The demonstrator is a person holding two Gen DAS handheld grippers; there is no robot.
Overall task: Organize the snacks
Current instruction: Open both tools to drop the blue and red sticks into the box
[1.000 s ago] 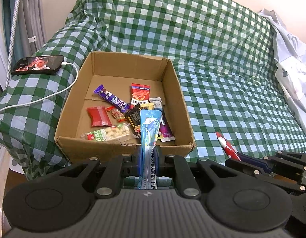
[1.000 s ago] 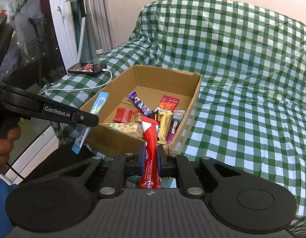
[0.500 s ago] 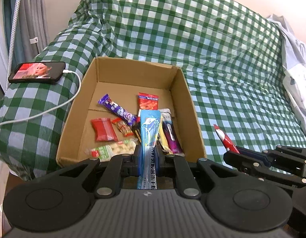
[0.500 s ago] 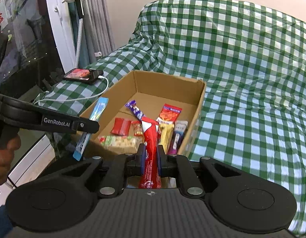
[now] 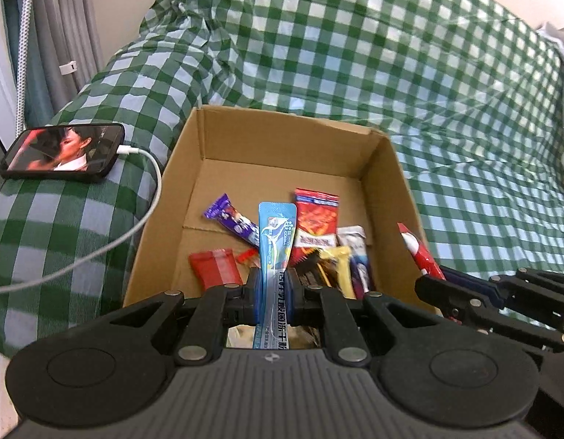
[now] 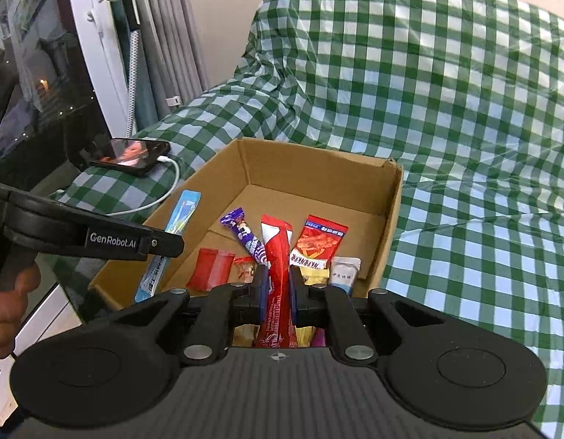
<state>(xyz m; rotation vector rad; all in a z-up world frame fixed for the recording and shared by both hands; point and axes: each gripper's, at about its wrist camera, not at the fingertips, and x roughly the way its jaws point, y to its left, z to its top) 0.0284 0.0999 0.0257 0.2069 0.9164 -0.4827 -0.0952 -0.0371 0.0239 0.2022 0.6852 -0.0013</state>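
Nearest, the left gripper (image 5: 273,289) is clamped on a long blue sachet (image 5: 275,241), and the right gripper (image 6: 278,289) is clamped on a long red stick pack (image 6: 277,256). Each pack stands up out of its jaws, its upper end leaning over the near part of the cardboard box (image 5: 399,183).

Just beyond, the box floor holds several loose snacks: a flat red packet (image 5: 216,269), a purple bar (image 5: 235,224), a red-orange pouch (image 5: 316,219), a yellow wrapper (image 5: 342,267) and a white sachet (image 6: 344,272).

Left of the box, a phone (image 5: 62,152) lies on the green checked cover (image 5: 355,55) with its white cable (image 5: 135,236) curving along the box's left wall.

The 2 grippers sit close together, so they could knock into each other over the near rim. A pack let go too early would probably catch on that rim and fall outside. Both packs are slim and glossy; a slack pinch could let 1 slide. The left gripper, swinging wide, might snag the cable and drag the phone.
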